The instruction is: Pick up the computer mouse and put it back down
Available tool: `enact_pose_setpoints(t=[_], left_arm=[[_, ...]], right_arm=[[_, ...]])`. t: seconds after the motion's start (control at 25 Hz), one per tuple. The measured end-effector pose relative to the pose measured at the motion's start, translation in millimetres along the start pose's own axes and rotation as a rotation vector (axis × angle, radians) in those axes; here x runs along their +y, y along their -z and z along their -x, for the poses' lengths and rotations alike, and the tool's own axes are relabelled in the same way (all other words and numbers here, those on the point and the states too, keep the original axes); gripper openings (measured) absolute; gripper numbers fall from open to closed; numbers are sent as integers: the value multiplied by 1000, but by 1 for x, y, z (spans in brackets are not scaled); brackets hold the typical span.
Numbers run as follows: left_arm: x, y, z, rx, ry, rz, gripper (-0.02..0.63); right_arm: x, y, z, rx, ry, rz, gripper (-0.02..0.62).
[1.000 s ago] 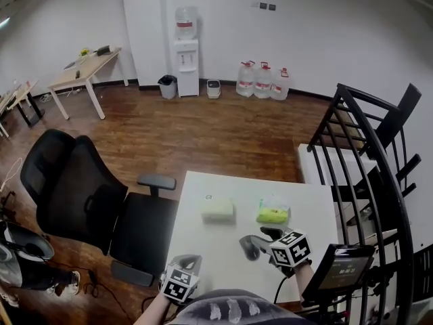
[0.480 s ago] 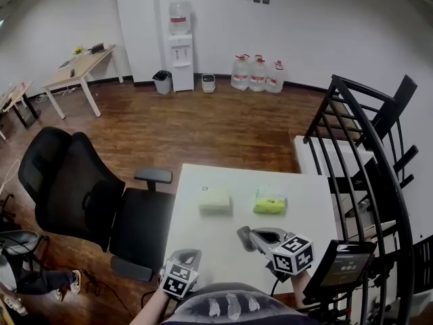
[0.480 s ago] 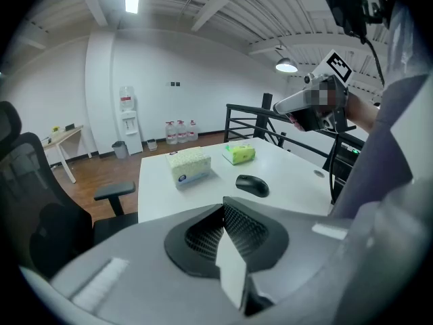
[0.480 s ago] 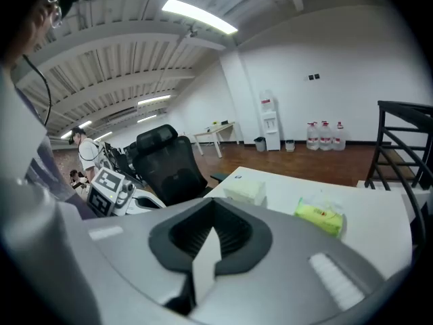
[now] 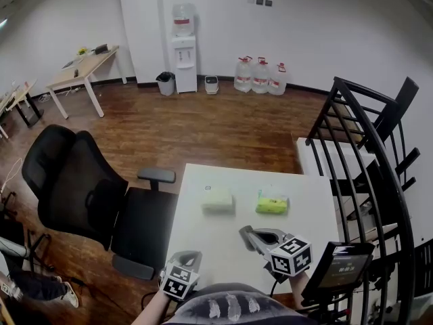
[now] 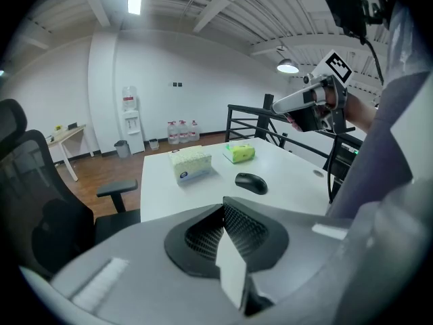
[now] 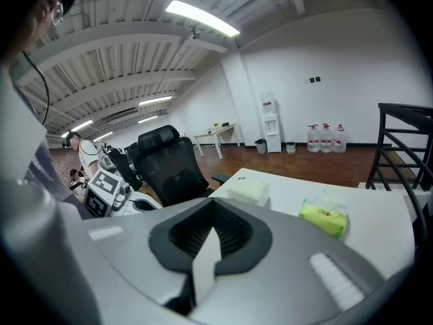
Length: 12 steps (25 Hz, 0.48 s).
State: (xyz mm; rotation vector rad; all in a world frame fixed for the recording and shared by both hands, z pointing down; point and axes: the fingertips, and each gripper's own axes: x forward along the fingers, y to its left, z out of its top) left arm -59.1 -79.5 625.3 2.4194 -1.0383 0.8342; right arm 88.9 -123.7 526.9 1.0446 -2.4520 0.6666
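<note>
The black computer mouse (image 6: 251, 183) lies on the white table (image 5: 203, 242), in the left gripper view beyond my left jaws. In the head view my right gripper hides it. My right gripper (image 5: 245, 234) hangs above the table near its front right, shut with nothing between its jaws; the left gripper view shows this gripper (image 6: 277, 107) raised well over the mouse. At the table's front left edge my left gripper (image 5: 192, 256) is shut and empty, pointing towards the mouse from a distance.
A pale tissue box (image 5: 217, 200) and a green wipes pack (image 5: 272, 204) sit further back on the table. A black office chair (image 5: 88, 188) stands left of it. A black railing (image 5: 365, 154) and a small screen (image 5: 342, 269) are on the right.
My right gripper's jaws have closed empty and it has lifted slightly, now covering the mouse in the head view. The left gripper has stayed in place.
</note>
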Motion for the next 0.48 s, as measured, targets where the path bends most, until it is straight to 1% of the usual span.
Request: enact_pose_setpoints(t=[0.16, 0.48], left_arm=[[-2, 2, 3, 4, -4, 3, 15], [-3, 1, 2, 3, -5, 1, 15]], right_arm=[[4, 2, 1, 1, -8, -5, 3], [3, -8, 1, -20, -11, 6, 3]])
